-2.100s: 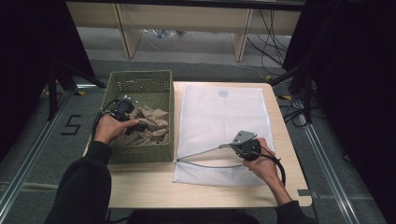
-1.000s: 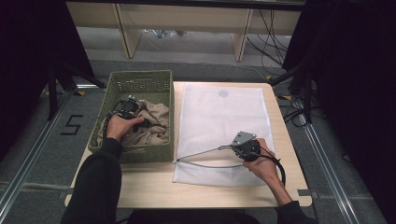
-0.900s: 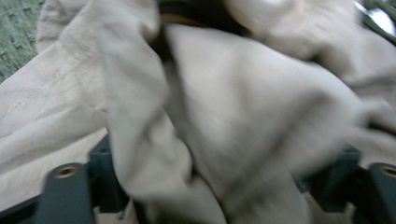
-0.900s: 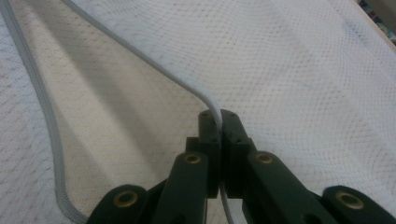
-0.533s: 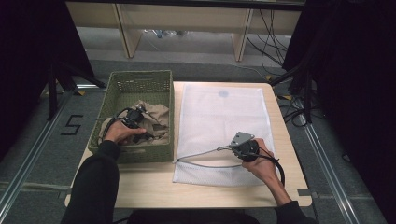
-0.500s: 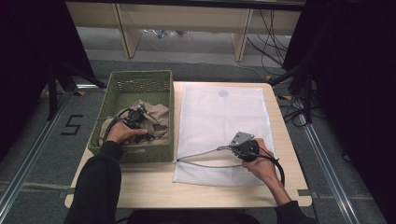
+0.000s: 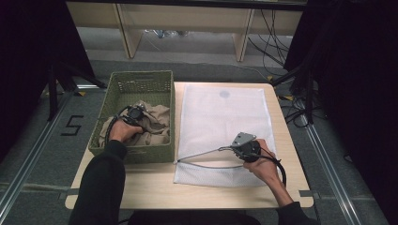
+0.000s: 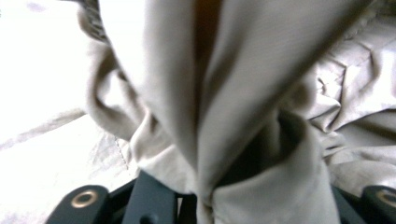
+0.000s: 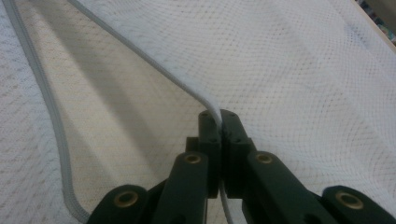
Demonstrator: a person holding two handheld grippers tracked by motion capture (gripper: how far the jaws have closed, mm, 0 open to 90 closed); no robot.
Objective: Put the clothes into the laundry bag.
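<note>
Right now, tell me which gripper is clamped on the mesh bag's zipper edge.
The right gripper: its fingers pinch the white mesh bag rim open; the left gripper is in the basket on beige cloth.

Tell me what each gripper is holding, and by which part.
The left gripper pinches a fold of the beige cloth in the green basket. The right gripper holds the white mesh bag by its grey zipper edge.

my light wooden table (image 7: 220, 197) stands on grey floor (image 7: 42, 164) marked "5" (image 7: 72, 125); black curtains (image 7: 361, 84) flank wooden shelving (image 7: 183, 21).
</note>
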